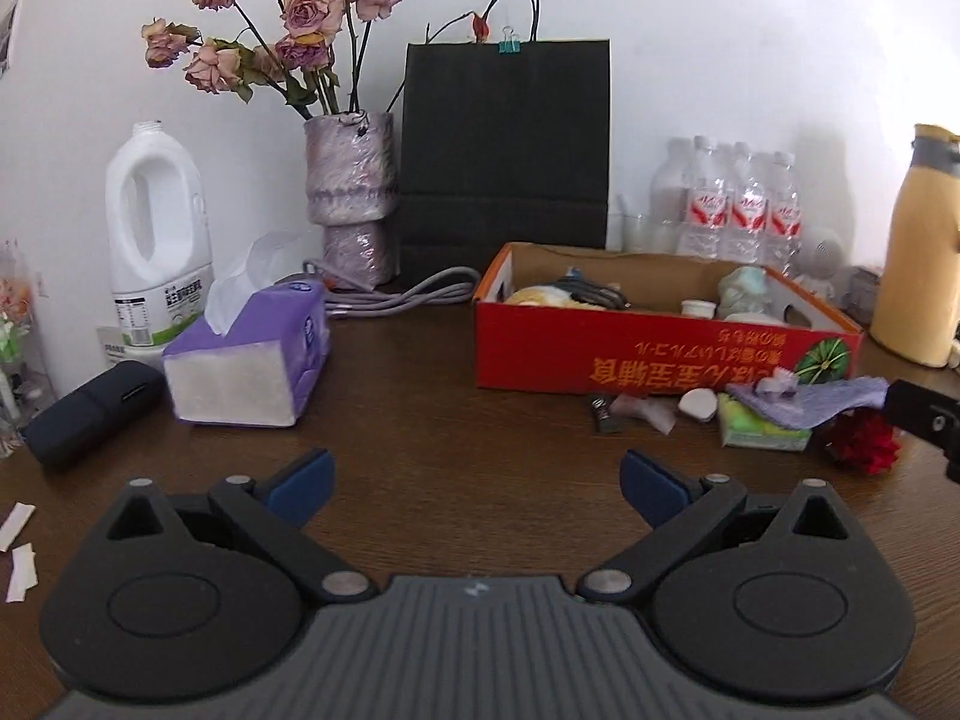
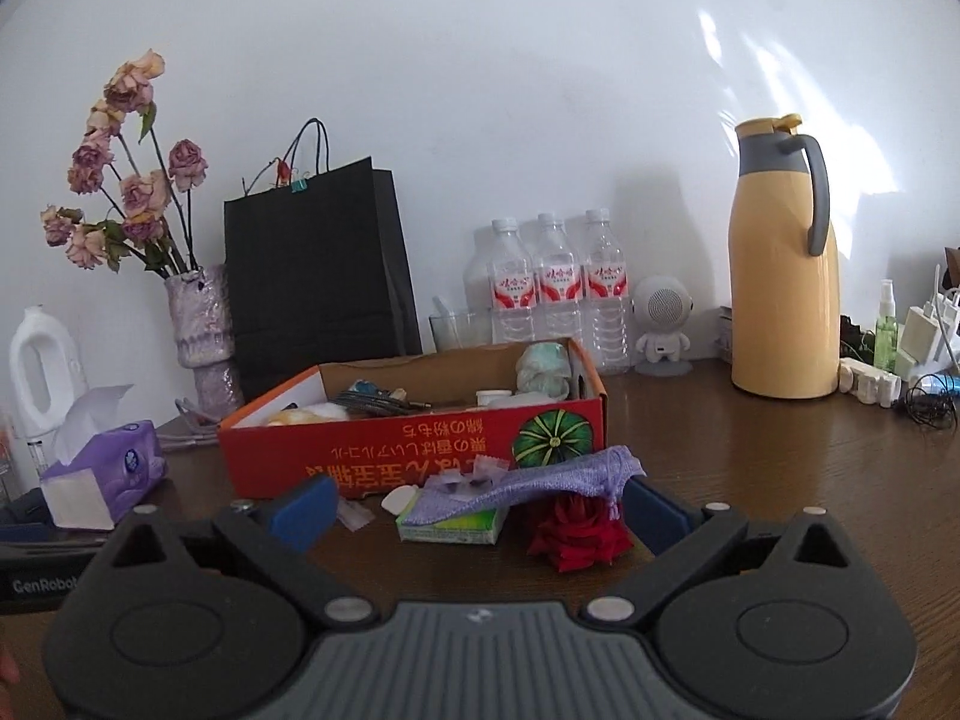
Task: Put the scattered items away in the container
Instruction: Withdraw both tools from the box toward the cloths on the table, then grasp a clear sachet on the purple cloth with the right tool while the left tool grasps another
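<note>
The scattered items lie in a small heap on the wooden table (image 2: 780, 480), just in front of the long red wall of the cardboard box (image 2: 414, 450), near its right front corner. In the heap you see a red fabric rose (image 2: 579, 534), a green packet (image 2: 456, 525) just left of it, and a lilac cloth pouch (image 2: 540, 480) draped over the packet and reaching above the rose. A small white oval piece (image 2: 399, 501) and a pale wrapper (image 2: 357, 516) lie to the left of the packet.

Your right gripper (image 2: 477, 510) has its blue fingers (image 2: 303, 507) spread wide, and they pinch nothing. The heap sits just ahead of them, in line with the gap; the rose is close to the right finger, but I cannot tell if they touch.

Your left gripper (image 1: 477, 483) is also spread wide and empty. It points at bare table, and the heap (image 1: 780, 414) lies well to the right of its fingers, ahead of the right one.

Inside the box some things already lie: a coiled cable (image 2: 384, 402), a pale green bundle (image 2: 543, 369) and a small white cap (image 2: 495, 397).

Further out, a purple tissue pack (image 1: 252, 354) lies towards the left side of the table. A black paper bag (image 1: 504, 144), a vase of dried roses (image 1: 351, 192), water bottles (image 2: 558, 294) and a yellow thermos jug (image 2: 783, 264) stand along the back edge by the wall.
</note>
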Action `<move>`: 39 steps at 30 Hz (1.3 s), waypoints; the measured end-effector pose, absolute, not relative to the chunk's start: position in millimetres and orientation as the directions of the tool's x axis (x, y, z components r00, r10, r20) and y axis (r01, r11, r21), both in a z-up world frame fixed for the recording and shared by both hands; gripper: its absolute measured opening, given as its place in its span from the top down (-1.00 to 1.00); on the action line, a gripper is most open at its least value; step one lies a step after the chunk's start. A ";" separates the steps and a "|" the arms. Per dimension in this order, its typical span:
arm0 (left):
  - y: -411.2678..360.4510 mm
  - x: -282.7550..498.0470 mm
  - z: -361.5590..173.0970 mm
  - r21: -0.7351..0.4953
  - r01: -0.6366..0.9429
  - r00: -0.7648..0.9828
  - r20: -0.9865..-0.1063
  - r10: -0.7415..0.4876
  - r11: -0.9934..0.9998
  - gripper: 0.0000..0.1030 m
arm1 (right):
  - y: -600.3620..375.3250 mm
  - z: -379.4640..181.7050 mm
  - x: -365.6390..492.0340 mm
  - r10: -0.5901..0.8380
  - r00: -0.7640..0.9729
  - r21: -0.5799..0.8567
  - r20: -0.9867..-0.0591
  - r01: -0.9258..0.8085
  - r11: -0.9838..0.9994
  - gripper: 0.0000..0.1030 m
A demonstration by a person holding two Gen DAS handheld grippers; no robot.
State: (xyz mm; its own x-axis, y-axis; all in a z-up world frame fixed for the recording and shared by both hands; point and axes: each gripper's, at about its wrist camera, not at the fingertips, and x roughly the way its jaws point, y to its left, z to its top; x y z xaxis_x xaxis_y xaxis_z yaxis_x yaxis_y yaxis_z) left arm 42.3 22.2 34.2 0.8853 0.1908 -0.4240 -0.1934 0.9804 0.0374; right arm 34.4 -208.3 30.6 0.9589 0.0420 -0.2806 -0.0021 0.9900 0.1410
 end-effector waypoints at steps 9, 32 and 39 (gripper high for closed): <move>21.7 55.5 28.8 0.052 -0.159 0.870 -0.465 0.165 0.986 -1.00 | -215.5 29.1 37.5 0.017 0.951 0.164 -0.307 0.036 0.986 -0.97; 20.2 125.8 32.0 -0.069 0.076 0.863 -0.495 -0.100 0.995 -1.00 | -208.7 37.3 168.2 0.072 0.861 0.095 -0.503 -0.027 0.995 0.17; 27.5 128.3 24.7 -0.106 0.086 0.852 -0.508 -0.128 0.991 -1.00 | -206.9 1.3 195.2 0.077 0.790 0.070 -0.608 -0.043 0.997 0.38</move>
State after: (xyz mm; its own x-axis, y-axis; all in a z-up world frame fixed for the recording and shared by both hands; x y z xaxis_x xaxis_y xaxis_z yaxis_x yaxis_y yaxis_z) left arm 128.3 27.5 24.7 0.8518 -0.1277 -0.5081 0.0856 0.9907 -0.1055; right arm 195.2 -206.9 1.3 0.7899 0.0772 -0.6084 -0.0434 0.9966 0.0702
